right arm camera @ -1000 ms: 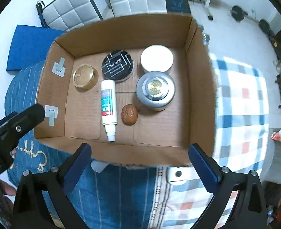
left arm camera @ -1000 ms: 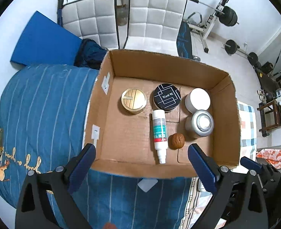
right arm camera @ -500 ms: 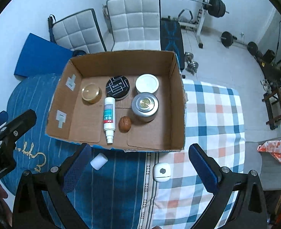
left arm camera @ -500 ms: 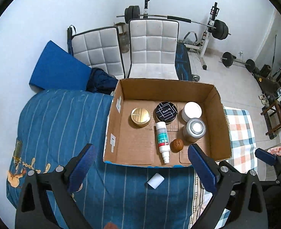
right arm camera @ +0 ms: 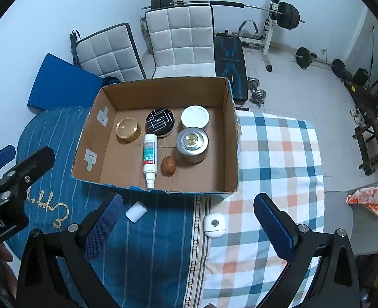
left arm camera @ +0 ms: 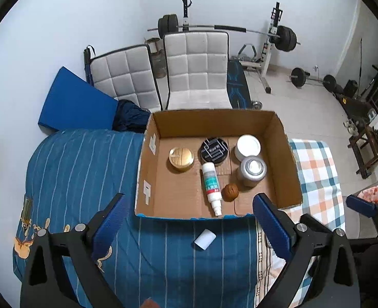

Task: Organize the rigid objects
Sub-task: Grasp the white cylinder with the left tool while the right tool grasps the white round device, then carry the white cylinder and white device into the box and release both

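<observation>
L gripper [left arm camera: 189, 220] nearest lens, jaws spread wide, nothing between them; hangs above blue striped bedcover [left arm camera: 81, 174]. R gripper [right arm camera: 189, 218] same: jaws wide, nothing held, over the seam between blue cover and checked blanket [right arm camera: 278, 154].

On bed just in front of box: small white cap [right arm camera: 136, 211] lying on blue cover, near box's front wall, not touching. To its right, white rounded case [right arm camera: 214, 225] on edge of checked blanket, apart from cap.

Cardboard box [right arm camera: 230, 138] open-topped, sits on bed. Inside, front row: white spray bottle [right arm camera: 149, 159] lying flat, nozzle toward front wall; walnut [right arm camera: 168, 166] just beside it on right; silver tin [right arm camera: 192, 143] w/ gold centre, close behind-right of walnut. Back row L to R: gold round tin [right arm camera: 128, 128], black tin [right arm camera: 160, 122] w/ white line pattern, white jar [right arm camera: 195, 117]. White jar touching or nearly touching silver tin, can't tell which. Left part of box floor bare.

Beyond bed: blue mat [left arm camera: 78, 102] against wall, two white quilted chairs [left arm camera: 196, 71], barbell rack [left arm camera: 273, 41], dumbbell [right arm camera: 257, 93] on floor.
</observation>
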Tool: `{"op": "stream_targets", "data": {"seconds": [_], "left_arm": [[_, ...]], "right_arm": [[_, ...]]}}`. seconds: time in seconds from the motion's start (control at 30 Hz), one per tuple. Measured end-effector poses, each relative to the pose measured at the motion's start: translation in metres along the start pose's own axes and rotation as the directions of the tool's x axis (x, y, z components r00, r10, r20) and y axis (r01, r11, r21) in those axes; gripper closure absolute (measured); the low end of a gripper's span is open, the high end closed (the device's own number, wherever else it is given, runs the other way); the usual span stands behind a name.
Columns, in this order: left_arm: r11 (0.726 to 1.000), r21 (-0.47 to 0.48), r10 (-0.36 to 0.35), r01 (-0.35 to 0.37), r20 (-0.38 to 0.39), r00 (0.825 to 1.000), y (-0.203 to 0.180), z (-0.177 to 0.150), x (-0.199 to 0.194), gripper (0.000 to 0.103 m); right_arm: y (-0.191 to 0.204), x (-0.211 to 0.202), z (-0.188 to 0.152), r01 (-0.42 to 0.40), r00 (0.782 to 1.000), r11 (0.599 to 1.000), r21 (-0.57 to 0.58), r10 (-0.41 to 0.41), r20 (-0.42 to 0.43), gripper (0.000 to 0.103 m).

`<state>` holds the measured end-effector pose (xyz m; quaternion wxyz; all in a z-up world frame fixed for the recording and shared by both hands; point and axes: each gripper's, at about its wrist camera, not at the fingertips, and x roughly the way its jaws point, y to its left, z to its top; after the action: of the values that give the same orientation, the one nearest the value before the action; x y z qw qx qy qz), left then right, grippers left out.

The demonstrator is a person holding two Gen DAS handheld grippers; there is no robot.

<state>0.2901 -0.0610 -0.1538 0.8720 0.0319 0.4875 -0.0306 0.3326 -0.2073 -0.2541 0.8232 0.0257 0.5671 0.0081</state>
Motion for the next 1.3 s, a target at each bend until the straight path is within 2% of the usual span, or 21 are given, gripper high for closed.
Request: {"op": "stream_targets", "data": {"seconds": [0.13, 0.23, 0.37, 0.47, 0.53, 0.6, 0.63, 0.67, 0.7, 0.73, 0.77, 0.8, 0.87, 0.9, 0.93, 1.07, 1.13, 1.3], "left_arm": [[1.000, 0.015, -0.001, 0.002, -0.048, 0.999, -0.005, -0.010, 0.017, 0.004], [1.000, 0.007, -0.005, 0.006, -0.131, 0.991, -0.005, -0.027, 0.045, 0.004], [1.000, 0.018, 0.018, -0.014, -0.251, 0.968, -0.007, -0.057, 0.095, 0.004], [0.999, 0.041, 0.028, -0.014, -0.348, 0.937, -0.012, -0.081, 0.136, 0.004], [0.999, 0.046, 0.010, 0.008, -0.396, 0.918, -0.015, -0.092, 0.159, 0.010], [0.997, 0.072, 0.016, 0.015, -0.419, 0.908, -0.020, -0.099, 0.179, 0.017], [0.996, 0.089, 0.023, 0.017, -0.430, 0.903, -0.024, -0.102, 0.190, 0.019], [0.995, 0.102, 0.027, 0.021, -0.441, 0.897, -0.027, -0.103, 0.199, 0.026], [0.994, 0.111, 0.030, 0.024, -0.455, 0.890, -0.030, -0.105, 0.209, 0.038], [0.993, 0.115, 0.030, 0.027, -0.467, 0.884, -0.031, -0.107, 0.216, 0.044], [0.993, 0.116, 0.025, 0.037, -0.488, 0.872, -0.033, -0.110, 0.228, 0.063], [0.993, 0.114, 0.021, 0.042, -0.506, 0.862, -0.034, -0.113, 0.235, 0.069], [0.994, 0.103, 0.018, 0.046, -0.545, 0.838, -0.035, -0.122, 0.248, 0.071], [0.995, 0.090, 0.008, 0.050, -0.551, 0.835, -0.034, -0.124, 0.248, 0.072], [0.996, 0.076, 0.002, 0.046, -0.536, 0.844, -0.033, -0.125, 0.245, 0.072], [0.999, -0.010, -0.035, 0.035, -0.554, 0.832, -0.023, -0.137, 0.237, 0.073], [0.999, -0.030, -0.037, 0.024, -0.555, 0.831, -0.020, -0.145, 0.231, 0.073], [0.997, -0.077, -0.050, 0.007, -0.567, 0.822, -0.016, -0.168, 0.221, 0.073]], "right_arm": [[-0.024, 0.017, -0.010, 0.024, 0.999, 0.999, 0.042, -0.022, -0.047, 0.000], [-0.048, 0.047, -0.023, 0.048, 0.992, 0.996, 0.076, -0.038, -0.120, 0.000], [-0.074, 0.112, -0.047, 0.054, 0.962, 0.990, 0.127, -0.018, -0.273, 0.000], [-0.080, 0.158, -0.064, 0.027, 0.934, 0.986, 0.167, 0.035, -0.357, 0.000], [-0.078, 0.180, -0.072, 0.022, 0.921, 0.984, 0.177, 0.049, -0.386, 0.007], [-0.076, 0.198, -0.077, 0.023, 0.910, 0.984, 0.175, 0.052, -0.411, 0.019], [-0.075, 0.205, -0.079, 0.027, 0.906, 0.985, 0.172, 0.049, -0.420, 0.021], [-0.073, 0.212, -0.081, 0.028, 0.903, 0.985, 0.169, 0.047, -0.426, 0.022], [-0.071, 0.216, -0.082, 0.031, 0.902, 0.986, 0.166, 0.044, -0.429, 0.026], [-0.070, 0.220, -0.084, 0.034, 0.901, 0.986, 0.163, 0.040, -0.432, 0.030], [-0.068, 0.224, -0.085, 0.032, 0.897, 0.986, 0.162, 0.043, -0.441, 0.038], [-0.067, 0.227, -0.087, 0.035, 0.893, 0.987, 0.160, 0.041, -0.448, 0.045], [-0.067, 0.228, -0.091, 0.048, 0.895, 0.986, 0.162, 0.029, -0.444, 0.052], [-0.066, 0.227, -0.093, 0.054, 0.895, 0.986, 0.160, 0.023, -0.445, 0.052], [-0.067, 0.227, -0.095, 0.058, 0.893, 0.985, 0.161, 0.021, -0.450, 0.053], [-0.058, 0.223, -0.112, 0.066, 0.883, 0.985, 0.157, 0.016, -0.468, 0.053], [-0.054, 0.222, -0.123, 0.066, 0.875, 0.988, 0.143, 0.012, -0.484, 0.053], [-0.044, 0.218, -0.138, 0.076, 0.870, 0.991, 0.112, -0.011, -0.494, 0.053]]}}
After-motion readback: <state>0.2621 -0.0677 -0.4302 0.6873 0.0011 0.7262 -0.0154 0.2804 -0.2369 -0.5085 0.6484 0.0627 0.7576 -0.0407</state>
